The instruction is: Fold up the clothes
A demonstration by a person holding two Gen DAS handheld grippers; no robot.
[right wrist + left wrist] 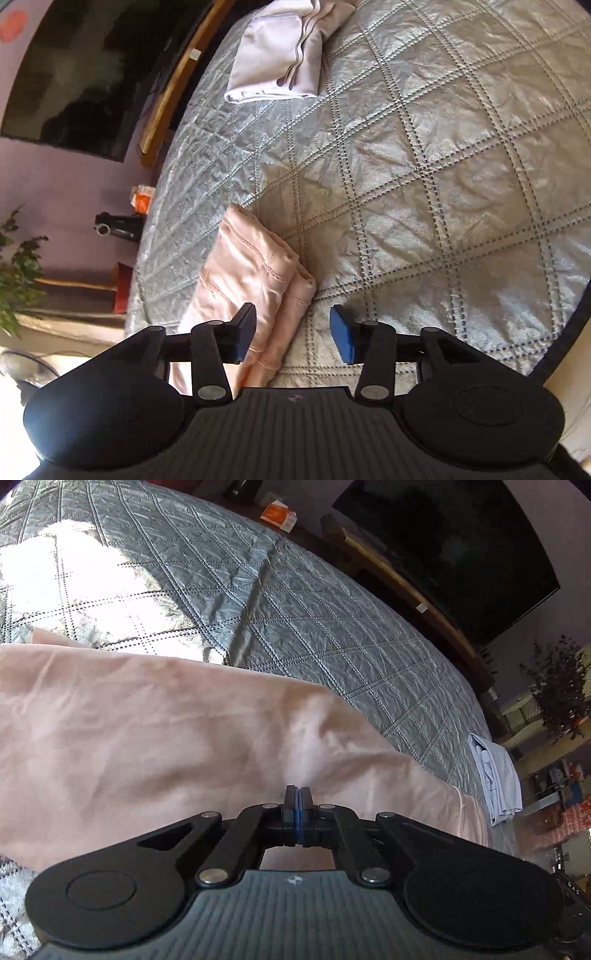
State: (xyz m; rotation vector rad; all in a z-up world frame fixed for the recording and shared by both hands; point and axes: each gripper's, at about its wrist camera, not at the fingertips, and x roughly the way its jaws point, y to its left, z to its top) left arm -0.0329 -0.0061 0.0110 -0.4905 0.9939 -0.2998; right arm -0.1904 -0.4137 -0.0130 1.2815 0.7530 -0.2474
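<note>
The left tongs [298, 794] were pressed together over the pink garment [155, 731], their blue pads meeting with no gap; whether a thin fold of cloth was caught between them could not be told from the left wrist view. The garment spread wide and lay on the grey quilted bedspread [295, 627], with a patch of bright sunlight on the quilt beyond it. Farther along the bed, near its edge, lay a folded pale blue garment [496, 779], well apart from the pink one. In the right wrist view the right tongs [291, 334] stood spread, nothing between the pads. The folded end of the pink garment [243, 284] lay just beneath and beside the left finger [243, 332], while the right finger [343, 334] hung over bare bedspread [443, 184]. The stitched hems showed along the folded edges. At the top of that view a folded lilac garment [273, 62] rested on the quilt, well apart from the pink one. Past the bed's edge were a dark screen [92, 66] on the wall, a wooden shelf [173, 85] and a leafy plant [18, 273].
</note>
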